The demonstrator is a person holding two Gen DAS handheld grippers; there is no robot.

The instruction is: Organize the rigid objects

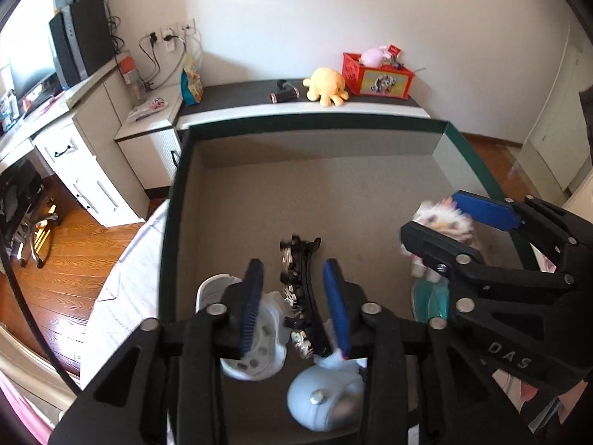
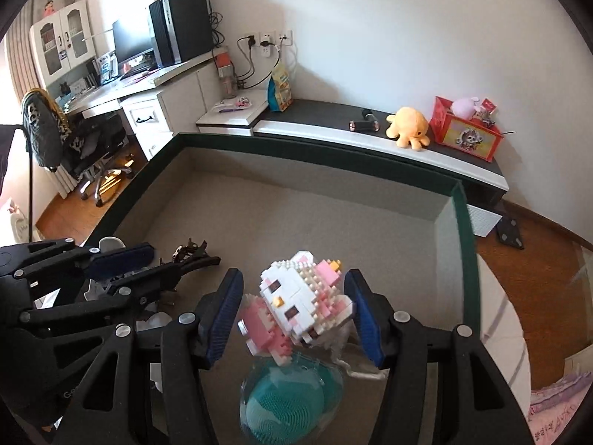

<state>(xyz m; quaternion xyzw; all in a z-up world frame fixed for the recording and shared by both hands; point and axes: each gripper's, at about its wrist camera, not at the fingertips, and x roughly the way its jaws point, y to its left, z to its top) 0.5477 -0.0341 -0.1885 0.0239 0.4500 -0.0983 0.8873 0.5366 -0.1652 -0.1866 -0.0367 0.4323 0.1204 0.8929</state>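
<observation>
Reaching into the box with both claws, I have the right claw around the brick-built cat figure; its two blue pads stand apart on each side of the figure, and I cannot tell if either pad touches it already. The figure sits between my fingers, tilted, with a teal silicone brush just under it, closer to my wrist. My left claw is also apart, and the black hair clip lies between its pads, along the fingers. A white plastic piece is beside and under the left pad, and a pale blue rounded toy lies behind the clip, near my wrist. To do this step well, I think I should close the right claw slowly and squarely on the wide sides of the figure, because small bricks may break off under hard pressure. The clip is thin, so the left pads should meet it in the middle.
</observation>
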